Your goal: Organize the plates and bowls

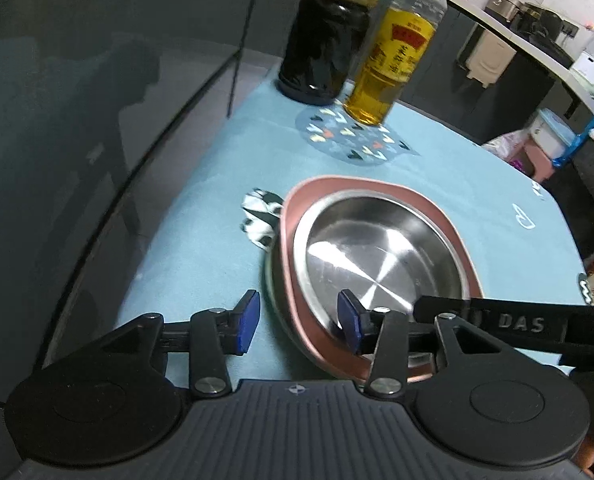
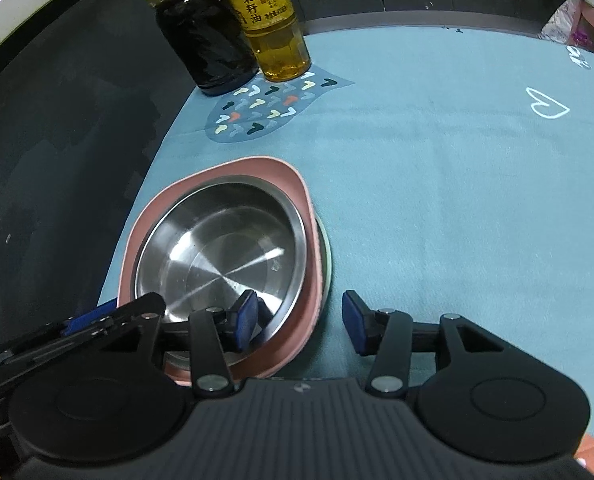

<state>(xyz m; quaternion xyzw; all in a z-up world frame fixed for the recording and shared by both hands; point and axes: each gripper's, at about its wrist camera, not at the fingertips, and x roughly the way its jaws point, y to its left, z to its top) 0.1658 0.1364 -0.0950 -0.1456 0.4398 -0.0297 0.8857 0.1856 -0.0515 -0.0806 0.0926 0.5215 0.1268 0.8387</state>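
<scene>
My left gripper [image 1: 299,322] and right gripper [image 2: 299,322] are both standing released, straddling the near rims of the pink plate [image 2: 297,184] holding the steel bowl [image 2: 221,248], at six o'clock of the bottles [image 2: 233,28].

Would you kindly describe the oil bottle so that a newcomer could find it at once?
Start at the blue tablecloth and look to its far corner, beyond the pink plate holding the steel bowl. Two bottles stand there side by side by a patterned heart. The oil bottle is the clear one with golden liquid and a yellow label; its neighbour, the dark bottle, has a green label.
</scene>
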